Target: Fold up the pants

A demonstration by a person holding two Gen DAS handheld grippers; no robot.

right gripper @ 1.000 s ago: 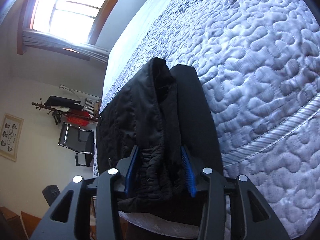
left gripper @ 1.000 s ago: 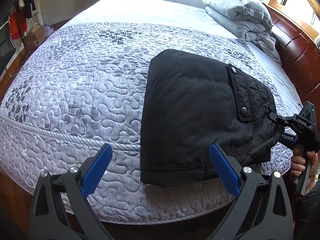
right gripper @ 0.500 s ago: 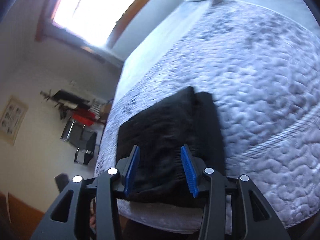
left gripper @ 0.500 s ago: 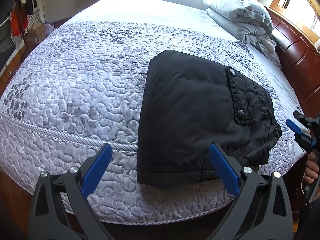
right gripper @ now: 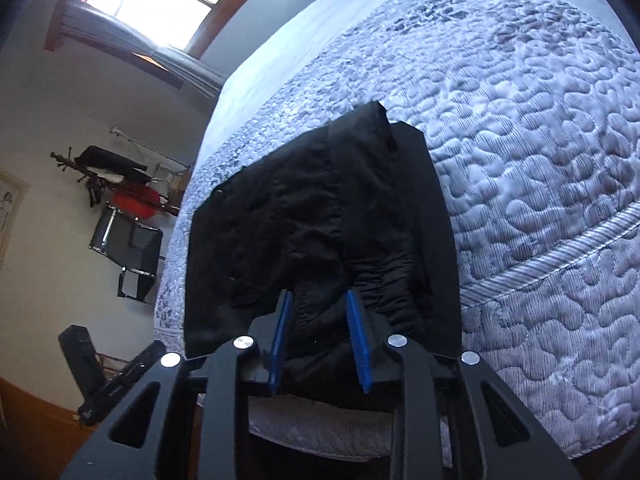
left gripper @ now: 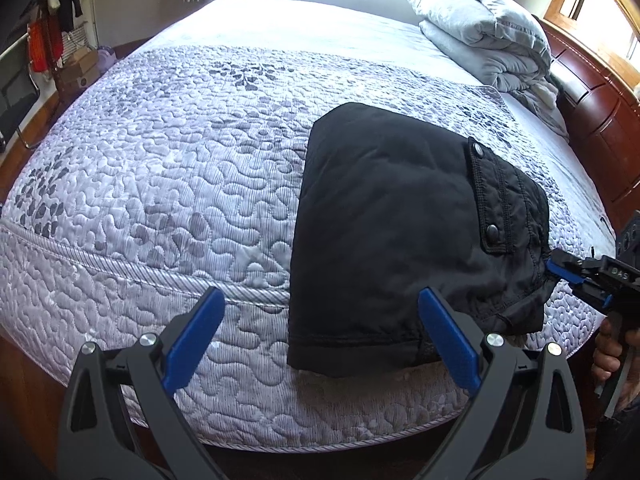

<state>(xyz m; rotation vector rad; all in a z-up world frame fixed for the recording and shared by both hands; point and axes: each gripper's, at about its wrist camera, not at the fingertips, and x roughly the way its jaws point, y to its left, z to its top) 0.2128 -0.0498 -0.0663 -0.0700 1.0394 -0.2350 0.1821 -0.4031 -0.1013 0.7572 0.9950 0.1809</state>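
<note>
Left tongs [left gripper: 320,332]: jaws spread wide, nothing between them, held above the near edge of the bed [left gripper: 160,184]. Their right blue pad overlaps the near hem of the pants [left gripper: 392,220] in the left wrist view; contact there cannot be judged.

Right tongs [right gripper: 320,340]: blue pads set partly apart, with the gathered waistband end of the pants [right gripper: 320,216] lying between them. Whether the pads actually press the cloth I cannot tell. In the left wrist view the same tongs [left gripper: 568,280] sit at 3 o'clock from the pants, tips at the bunched corner of the fabric.

Pants: black, folded into a compact rectangular stack, lying on the quilted grey bedspread near the foot edge of the bed, a snap-buttoned pocket flap [left gripper: 484,196] facing up on the right side.

At 1 o'clock from the pants, well apart, a folded grey duvet [left gripper: 484,36] rests by the wooden headboard [left gripper: 600,120].
</note>
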